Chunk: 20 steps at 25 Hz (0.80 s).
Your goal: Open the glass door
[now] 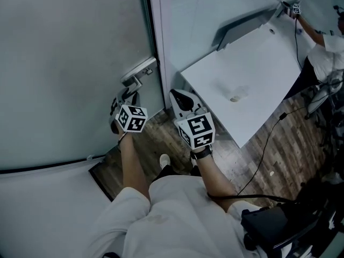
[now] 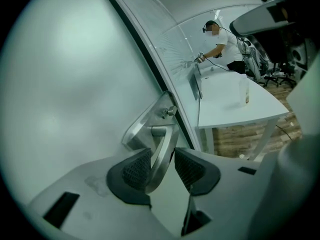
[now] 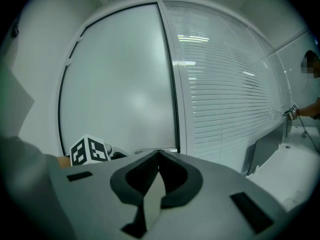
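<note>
The frosted glass door (image 1: 64, 63) fills the left of the head view, with a silver lever handle (image 1: 138, 71) near its right edge. My left gripper (image 1: 129, 95) reaches up to that handle. In the left gripper view the handle's lever (image 2: 161, 151) runs down between the two jaws of the left gripper (image 2: 162, 166), which stand open around it, a thin gap showing at the right pad. My right gripper (image 1: 180, 98) hangs just right of the door frame, shut and empty; its view shows the right gripper (image 3: 158, 156) with pads together, facing the door (image 3: 125, 84).
A white table (image 1: 252, 90) stands close on the right, a bottle (image 2: 244, 91) on it. Behind it a glass partition with blinds (image 3: 225, 84). Another person (image 1: 328, 47) works at the table's far end. A black cable (image 1: 263, 149) trails over the wood floor.
</note>
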Available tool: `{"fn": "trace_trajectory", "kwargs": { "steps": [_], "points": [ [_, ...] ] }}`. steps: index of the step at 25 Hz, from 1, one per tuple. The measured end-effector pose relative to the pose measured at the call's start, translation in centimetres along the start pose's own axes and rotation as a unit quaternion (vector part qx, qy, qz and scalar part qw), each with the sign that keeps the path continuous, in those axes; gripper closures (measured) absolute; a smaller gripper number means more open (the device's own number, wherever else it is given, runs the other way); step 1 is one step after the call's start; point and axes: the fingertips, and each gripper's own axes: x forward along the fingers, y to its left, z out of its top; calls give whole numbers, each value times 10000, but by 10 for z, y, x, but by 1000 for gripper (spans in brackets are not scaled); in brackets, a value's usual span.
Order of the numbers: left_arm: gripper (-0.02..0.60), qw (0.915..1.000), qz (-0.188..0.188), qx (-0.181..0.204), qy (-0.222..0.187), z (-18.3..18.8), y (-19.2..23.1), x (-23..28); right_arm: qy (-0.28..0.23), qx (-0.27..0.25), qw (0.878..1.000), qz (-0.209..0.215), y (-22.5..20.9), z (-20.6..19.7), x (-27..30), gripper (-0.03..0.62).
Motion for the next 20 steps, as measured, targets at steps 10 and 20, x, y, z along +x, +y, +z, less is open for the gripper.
{"fn": "trace_trajectory", "kwargs": {
  "steps": [10,20],
  "points": [
    [442,9984,73,273,500,-6,0,8,21,32,9999,-142,-10,-4,-1,591],
    [448,9990,157,85,401,-7,1,9,78,54,9995,-300,-28,-8,-11,591]
  ]
}}
